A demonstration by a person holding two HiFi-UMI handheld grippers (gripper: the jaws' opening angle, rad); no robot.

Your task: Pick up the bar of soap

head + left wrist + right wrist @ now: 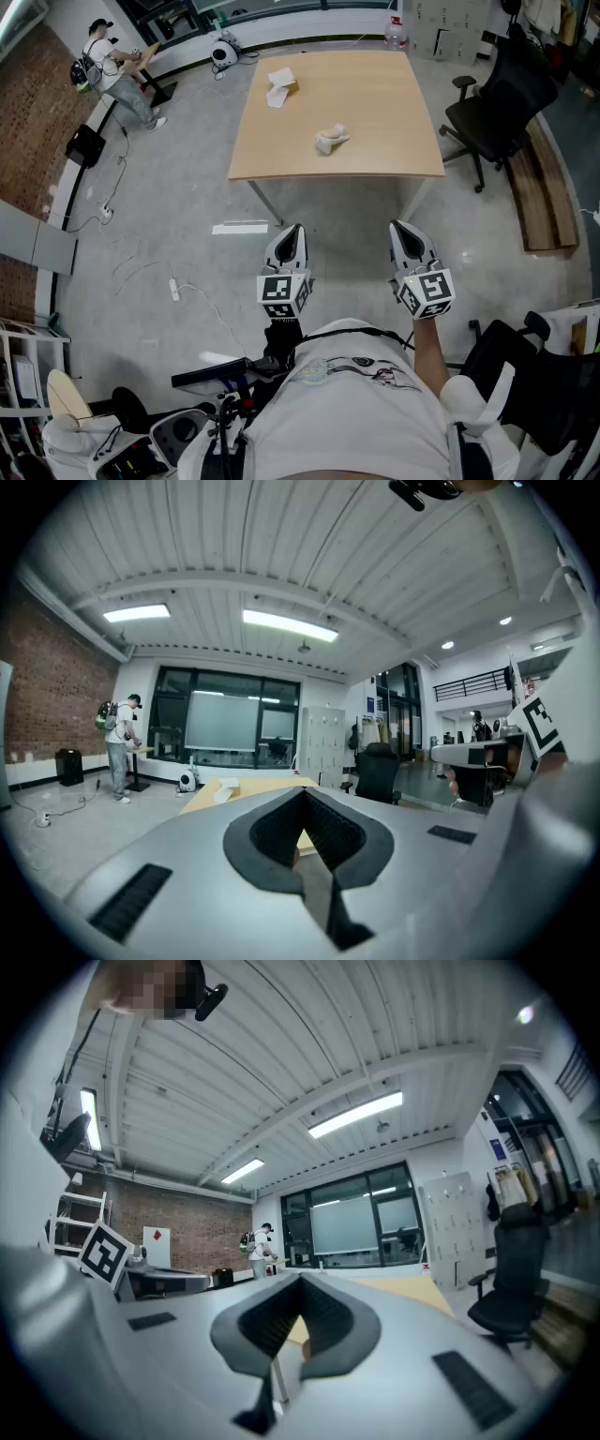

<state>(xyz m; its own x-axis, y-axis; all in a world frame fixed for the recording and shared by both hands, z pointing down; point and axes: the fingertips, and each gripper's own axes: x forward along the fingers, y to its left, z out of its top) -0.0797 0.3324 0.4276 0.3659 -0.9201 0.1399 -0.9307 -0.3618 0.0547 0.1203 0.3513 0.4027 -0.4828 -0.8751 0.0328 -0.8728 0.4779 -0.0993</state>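
Observation:
A light wooden table (375, 159) stands ahead of me. Two pale items lie on it: an irregular off-white lump (331, 141) near the middle and a white-and-tan boxy piece (279, 86) farther back; which one is the soap bar I cannot tell. My left gripper (292, 229) and right gripper (401, 226) hang side by side over the floor, short of the table's near edge, both shut with nothing in them. In the left gripper view the shut gripper (305, 794) points at the table (253, 786). The right gripper (300, 1281) likewise shows its jaws together.
A black office chair (497, 103) stands right of the table, with a wooden bench (546, 197) beyond it. A bottle (396, 33) sits at the table's far right corner. A power strip (174, 289) and cables lie on the floor at left. A person (114, 64) stands far back left.

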